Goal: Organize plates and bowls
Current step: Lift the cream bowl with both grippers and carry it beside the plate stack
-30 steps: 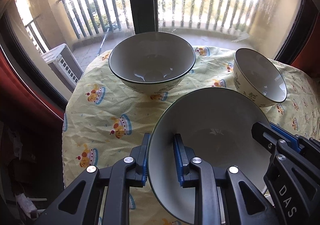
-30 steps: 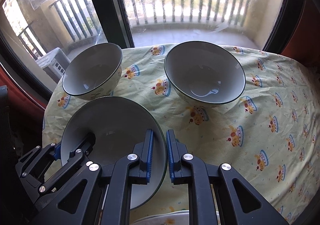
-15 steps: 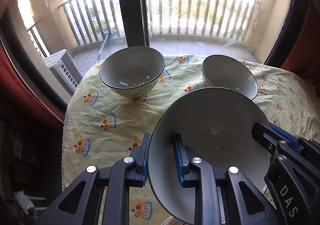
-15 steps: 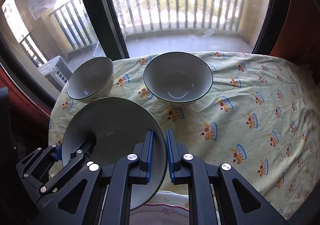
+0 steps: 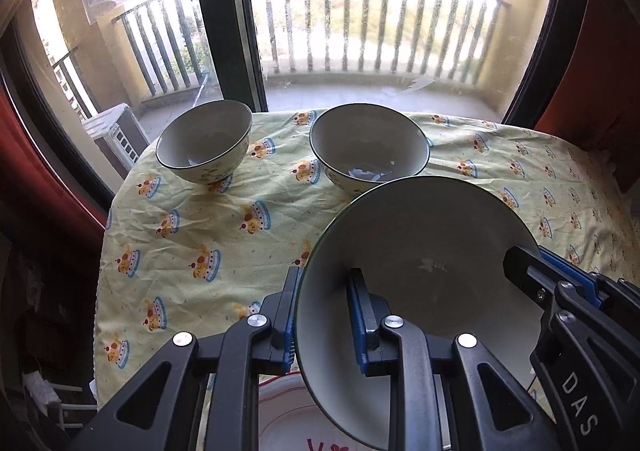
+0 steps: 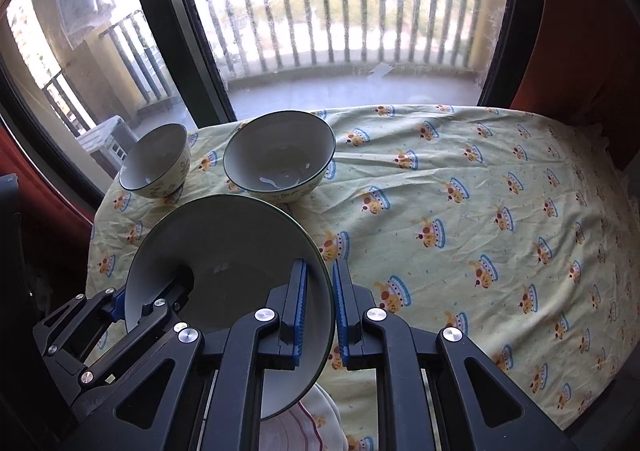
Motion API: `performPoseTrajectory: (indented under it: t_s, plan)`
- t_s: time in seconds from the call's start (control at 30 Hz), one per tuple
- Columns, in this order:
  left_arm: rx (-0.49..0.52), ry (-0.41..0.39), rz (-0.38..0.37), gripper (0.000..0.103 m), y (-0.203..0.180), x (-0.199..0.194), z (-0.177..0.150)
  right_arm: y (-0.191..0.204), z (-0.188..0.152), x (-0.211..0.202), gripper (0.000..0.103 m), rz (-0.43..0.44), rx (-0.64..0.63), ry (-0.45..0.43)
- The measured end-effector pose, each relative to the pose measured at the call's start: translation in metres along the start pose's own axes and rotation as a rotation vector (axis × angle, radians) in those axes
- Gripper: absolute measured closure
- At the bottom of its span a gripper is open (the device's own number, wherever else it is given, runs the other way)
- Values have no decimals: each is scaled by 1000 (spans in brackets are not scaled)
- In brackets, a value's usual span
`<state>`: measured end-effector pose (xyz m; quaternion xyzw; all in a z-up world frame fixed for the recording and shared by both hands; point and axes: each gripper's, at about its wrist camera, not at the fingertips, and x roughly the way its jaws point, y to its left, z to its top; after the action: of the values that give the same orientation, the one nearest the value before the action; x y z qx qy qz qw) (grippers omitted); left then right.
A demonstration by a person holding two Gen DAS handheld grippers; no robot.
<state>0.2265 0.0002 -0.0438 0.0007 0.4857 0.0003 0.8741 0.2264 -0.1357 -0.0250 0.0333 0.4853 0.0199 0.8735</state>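
One bit of lettering on show: white capitals "DAS" run along the black body of the right gripper, seen at the lower right edge of the left wrist view. Red marks on the plate at the bottom edge are too cut off to read.

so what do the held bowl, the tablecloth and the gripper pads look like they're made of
Held bowl: likely glazed ceramic, glossy with window reflections and a dark painted rim.
Tablecloth: thin woven fabric, matte, creased, with a printed cartoon pattern.
Gripper pads: probably blue rubber or soft plastic, finely ribbed, set on black plastic fingers.
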Motion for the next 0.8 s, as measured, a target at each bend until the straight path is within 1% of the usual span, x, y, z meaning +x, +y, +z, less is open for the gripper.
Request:
performPoseTrajectory:
  t_s: [0.53,0.8]
  plan:
    - [-31,11,22,83,-76,-13,-31,-82,-26,-16,87,26,-11,15]
    - [-76,53,42,83,-99,-7,-61,-111,-50,-9,87,44,-47,59]
